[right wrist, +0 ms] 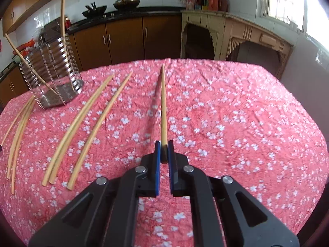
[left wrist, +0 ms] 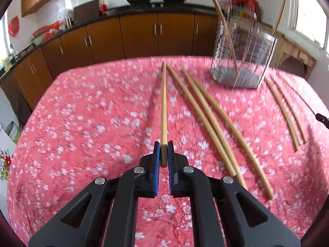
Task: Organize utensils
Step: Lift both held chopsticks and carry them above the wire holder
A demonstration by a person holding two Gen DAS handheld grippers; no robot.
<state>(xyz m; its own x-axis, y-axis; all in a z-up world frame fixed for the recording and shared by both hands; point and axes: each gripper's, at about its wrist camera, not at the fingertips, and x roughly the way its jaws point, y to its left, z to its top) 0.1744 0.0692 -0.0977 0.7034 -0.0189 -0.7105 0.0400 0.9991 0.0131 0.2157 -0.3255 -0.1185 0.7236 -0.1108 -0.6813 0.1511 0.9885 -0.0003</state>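
My left gripper [left wrist: 163,150] is shut on the thick end of a wooden chopstick [left wrist: 163,107] that points forward above the pink floral tablecloth [left wrist: 82,123]. My right gripper [right wrist: 163,150] is shut on another chopstick [right wrist: 163,107], held the same way. A slatted metal utensil holder [left wrist: 244,55] stands at the far right in the left wrist view and at the far left in the right wrist view [right wrist: 55,72], with two chopsticks [right wrist: 26,61] leaning in it. Several loose chopsticks [left wrist: 209,123] lie on the cloth beside it; they also show in the right wrist view [right wrist: 82,123].
Brown kitchen cabinets [left wrist: 139,33] with a black counter and woks run along the back wall. A cream wooden side table [right wrist: 236,37] stands behind the table at the right. The tip of the other gripper [left wrist: 322,119] shows at the right edge.
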